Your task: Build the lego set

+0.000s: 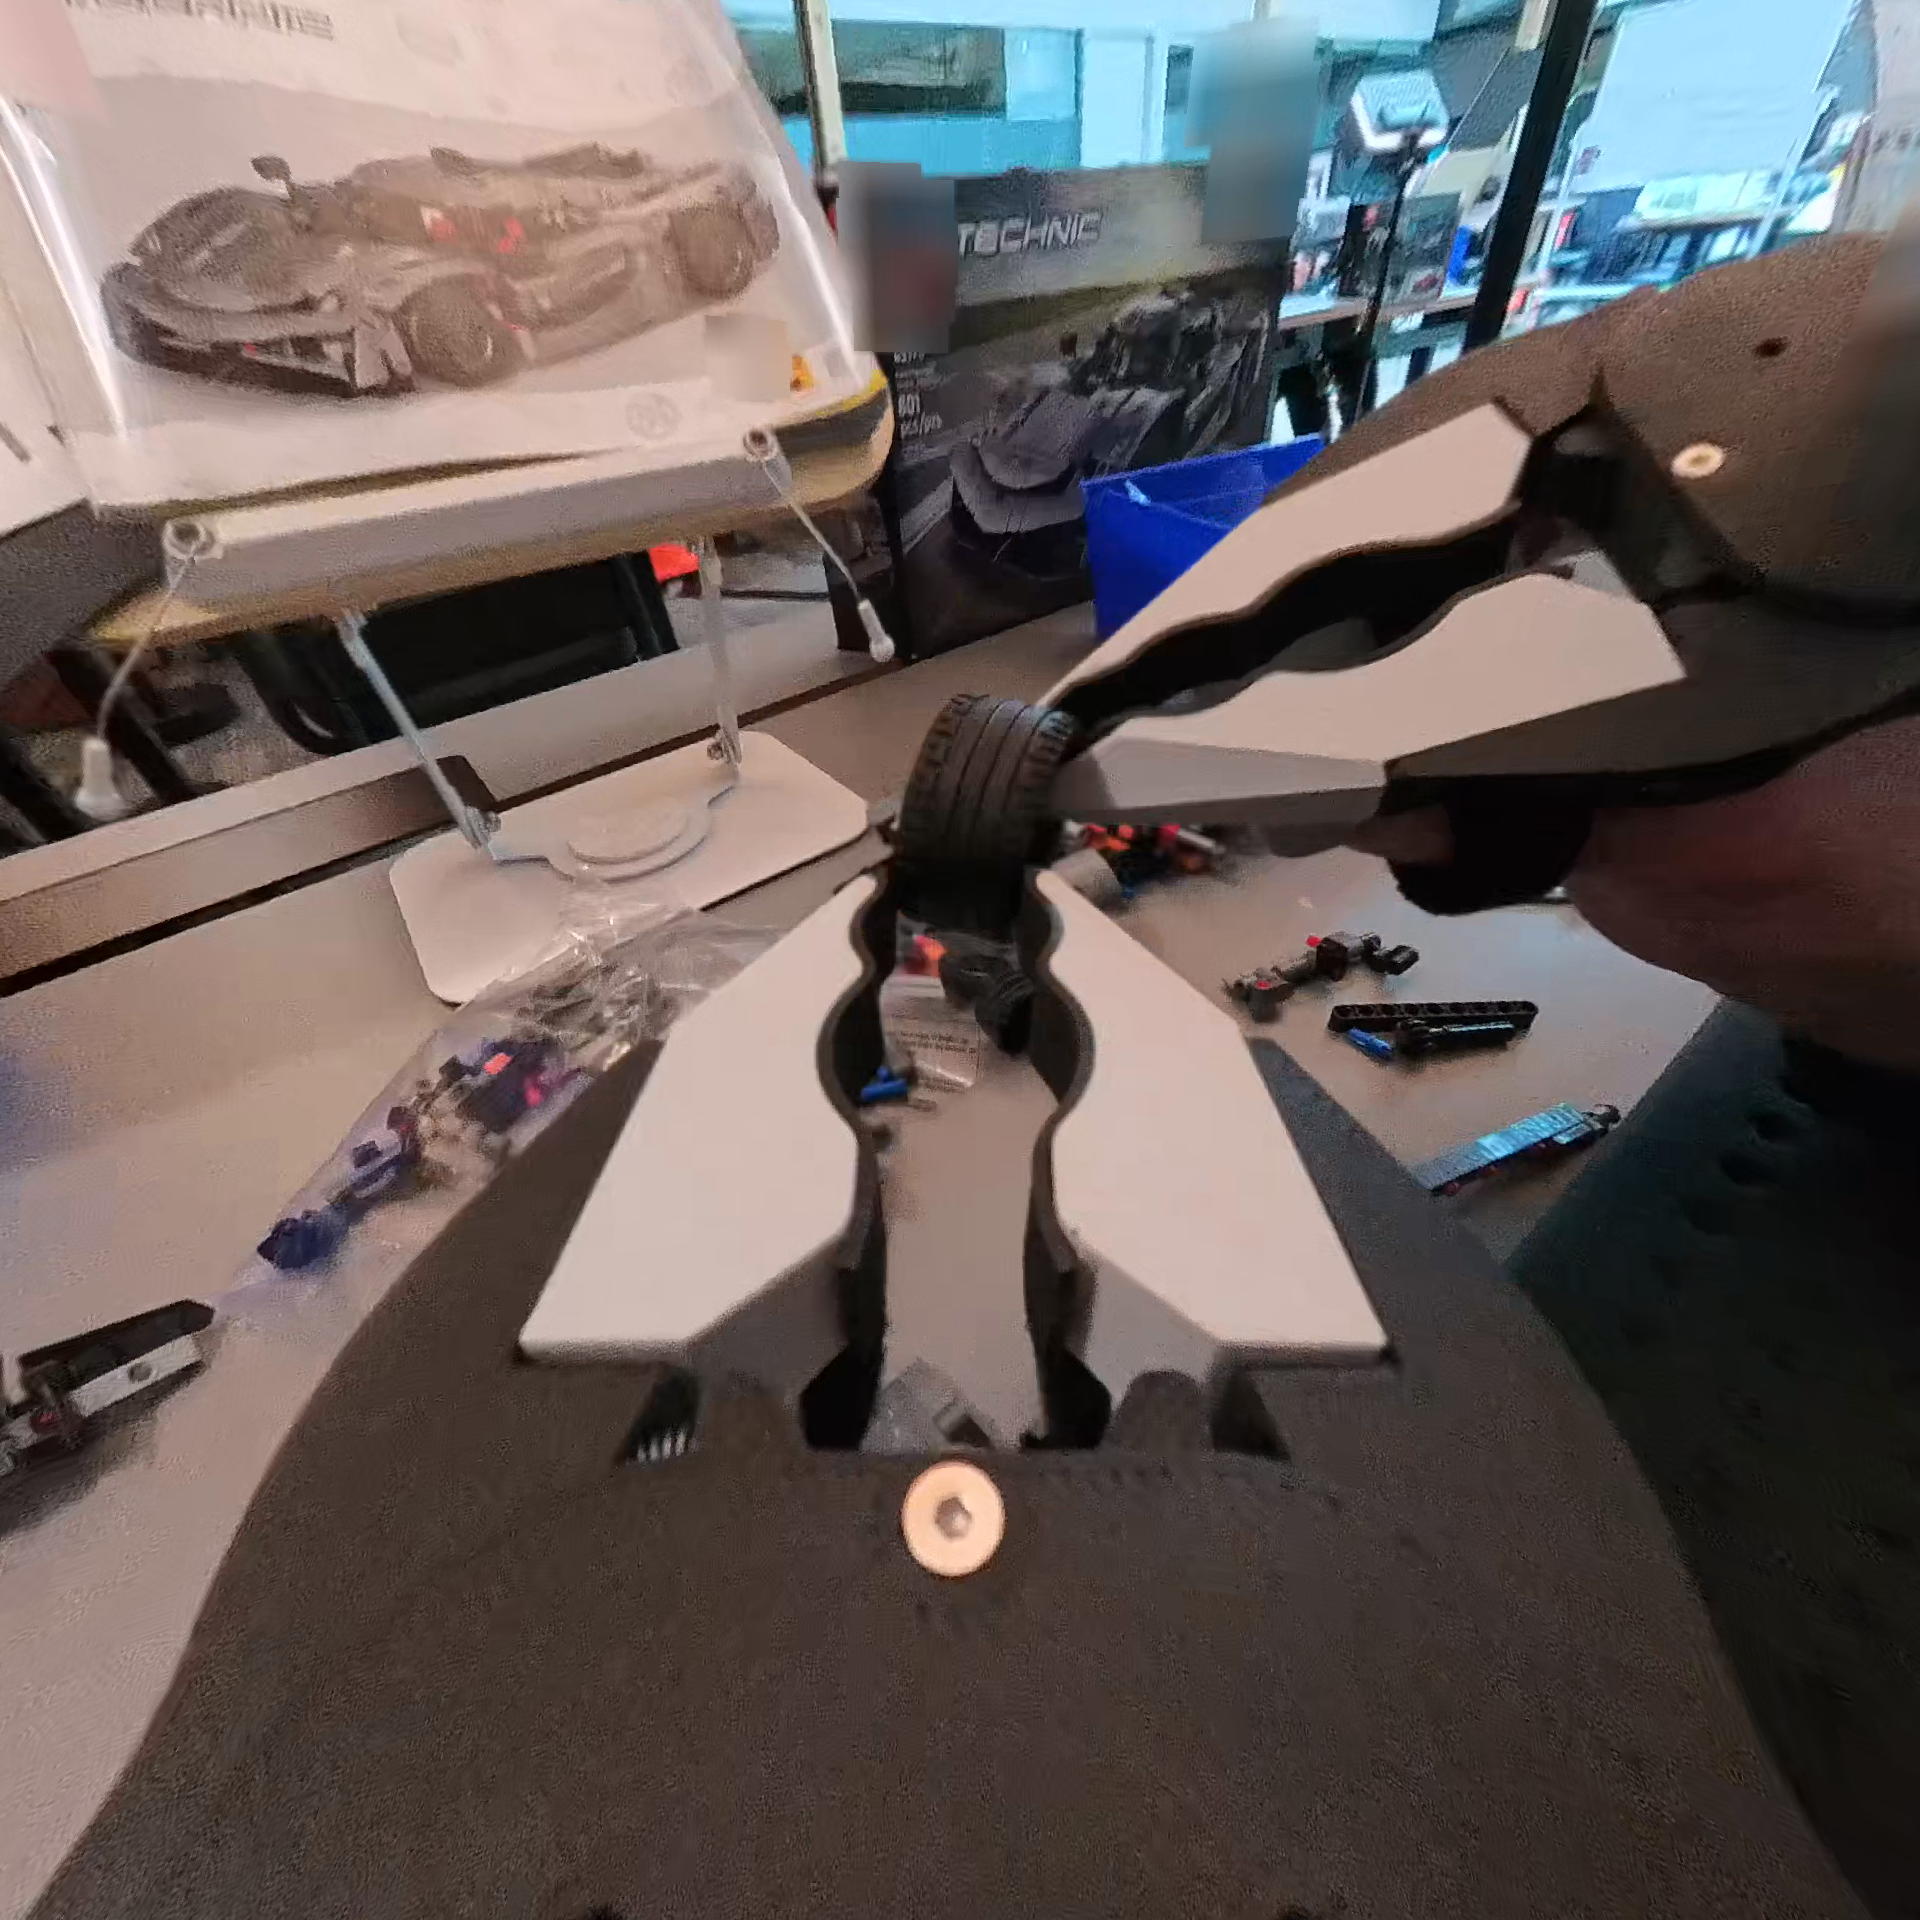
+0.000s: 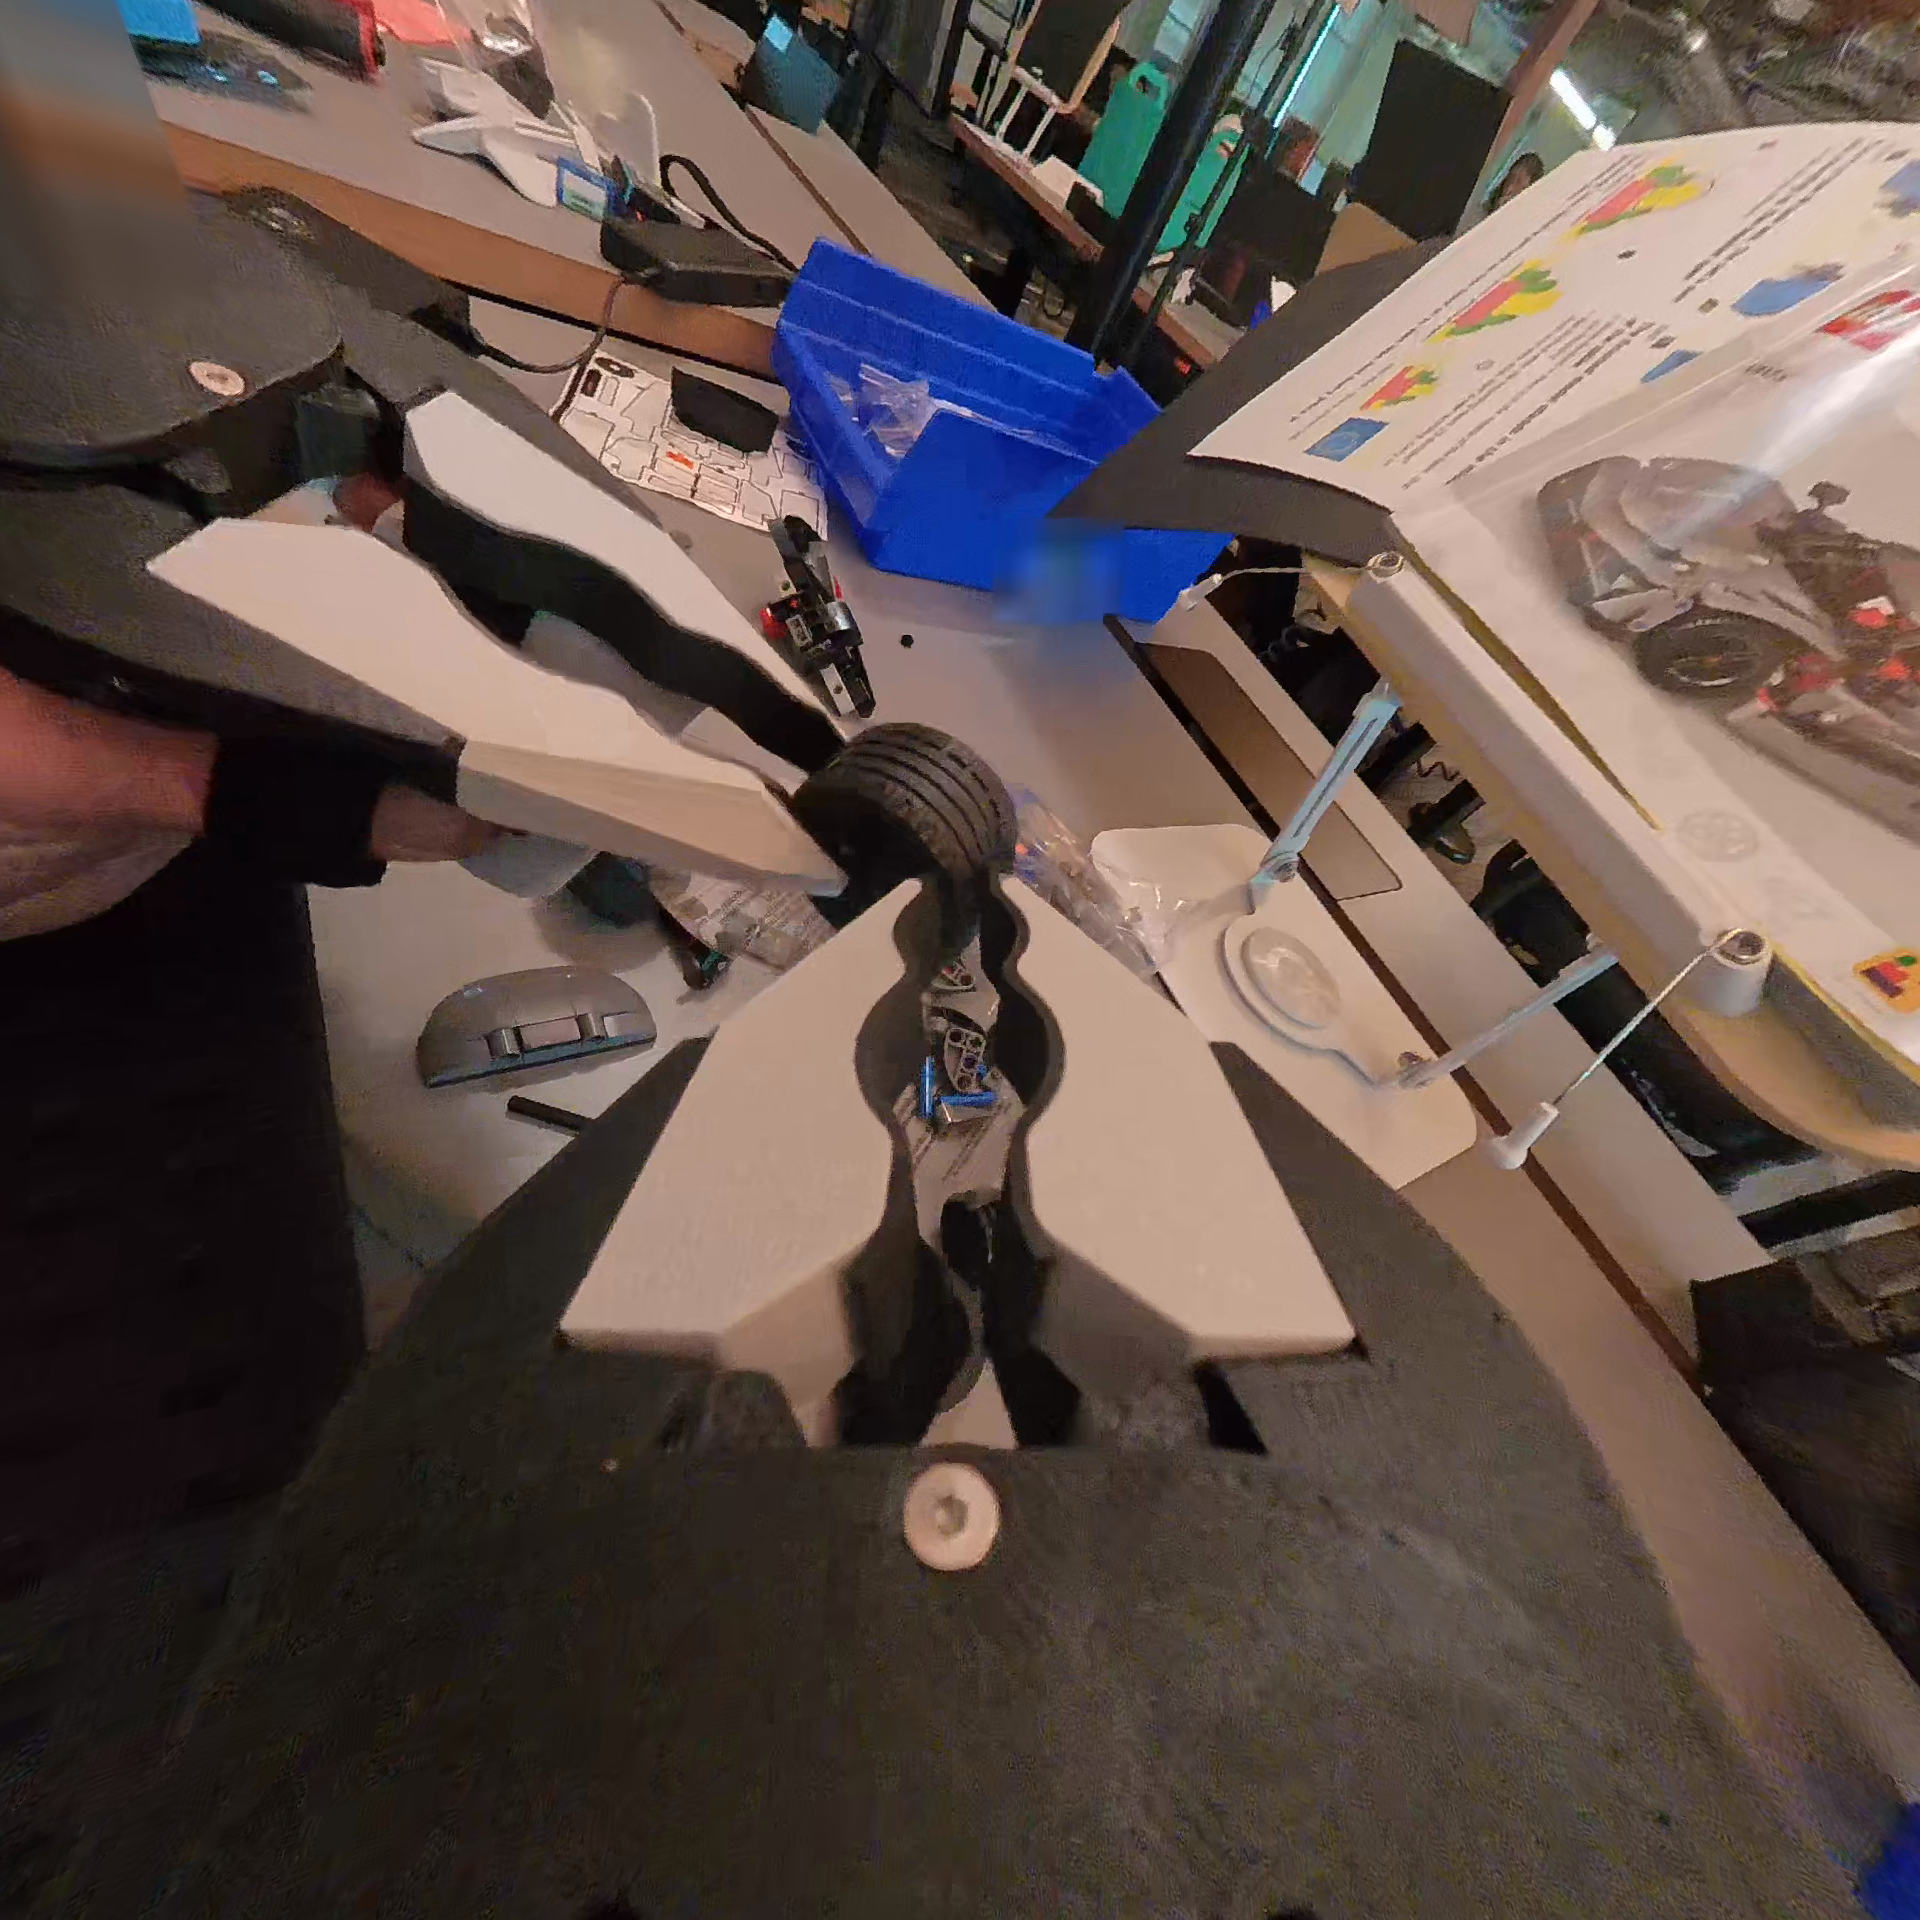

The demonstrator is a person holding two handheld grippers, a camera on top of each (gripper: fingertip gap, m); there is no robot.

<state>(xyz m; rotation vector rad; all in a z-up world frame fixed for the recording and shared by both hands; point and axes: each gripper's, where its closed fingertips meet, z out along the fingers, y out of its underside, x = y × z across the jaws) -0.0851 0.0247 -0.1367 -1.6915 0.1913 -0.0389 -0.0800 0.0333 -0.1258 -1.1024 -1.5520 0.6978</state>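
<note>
Over the grey table (image 1: 1195,1039), held up in the air between my 2 tools, sits the small black tyre (image 1: 977,800), well above the loose parts below it.

Farthest and biggest, the instruction booklet (image 1: 416,239) rests open on its white stand (image 1: 623,831) at the far left, with the blue bin (image 2: 935,416) farther right of it. Nearer on the table lie a clear bag of parts (image 1: 499,1070), a black beam with holes (image 1: 1434,1023) to the right, and a few blue pins (image 2: 951,1091) under my jaws.

My left gripper (image 1: 961,894) has its jaws narrow, the tips pinching the tyre's lower edge. My right gripper (image 2: 961,894) is narrow too; from the left wrist view its tips bite the tyre's right side, so both hold the 1 piece.

As I judge it, the tyre is light and rubbery: it will squash and spring, not crack, and the tread gives good friction, so slipping is less likely than rolling or twisting out of a pinch on the rounded edge. I would take it across the tread, both sidewalls flat against the pads, and keep the centre hole free. Whether a rim already sits inside I cannot tell.
</note>
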